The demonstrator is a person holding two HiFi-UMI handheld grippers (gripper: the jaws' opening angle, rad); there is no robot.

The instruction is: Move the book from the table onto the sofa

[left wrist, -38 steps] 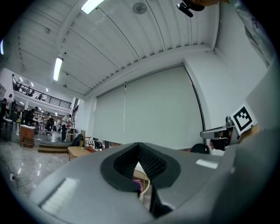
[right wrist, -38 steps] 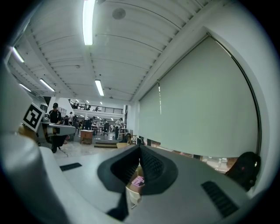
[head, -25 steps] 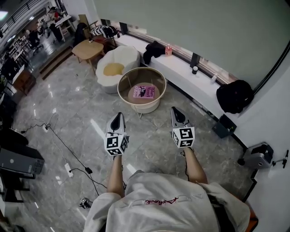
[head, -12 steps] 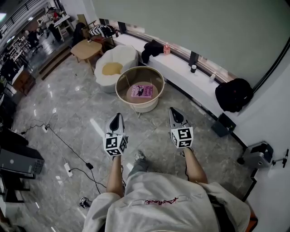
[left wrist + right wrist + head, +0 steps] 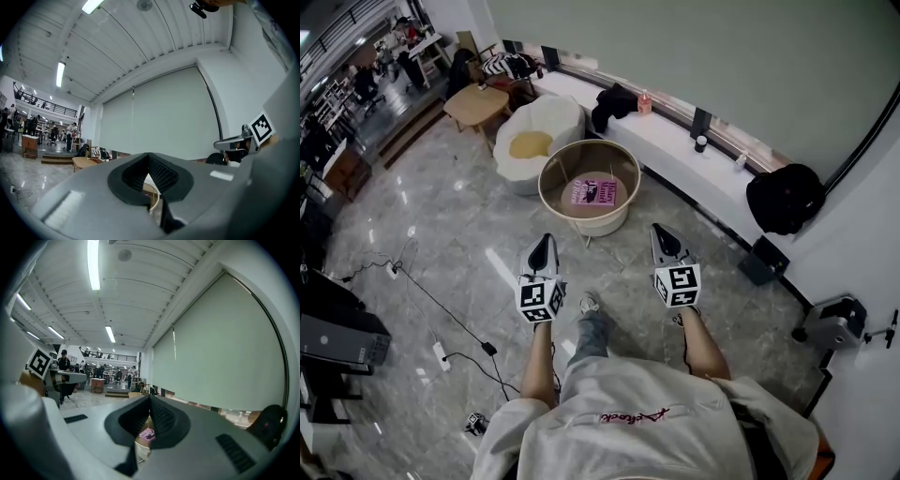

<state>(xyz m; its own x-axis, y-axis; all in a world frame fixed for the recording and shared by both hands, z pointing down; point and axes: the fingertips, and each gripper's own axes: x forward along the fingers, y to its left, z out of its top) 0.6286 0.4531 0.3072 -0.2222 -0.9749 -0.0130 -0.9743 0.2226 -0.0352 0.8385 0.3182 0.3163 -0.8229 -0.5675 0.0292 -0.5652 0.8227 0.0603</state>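
Since the book (image 5: 594, 192) lies mid-bench (image 5: 542, 174), untouched, nothing is done: my left gripper (image 5: 543, 246) and right gripper (image 5: 663, 236) hang short, fingers closed and empty; grasping and carrying to the sofa (image 5: 559, 116) remain.

My claw (image 5: 149, 160) is closed, its jaws meeting with nothing between them. Under the tips I see a curved strip of the round table (image 5: 153, 197), only its rim. My other gripper (image 5: 229, 141) hangs at the right, marker cube on top. A wooden table (image 5: 86, 162) stands far left, below a pale blind (image 5: 164, 117).
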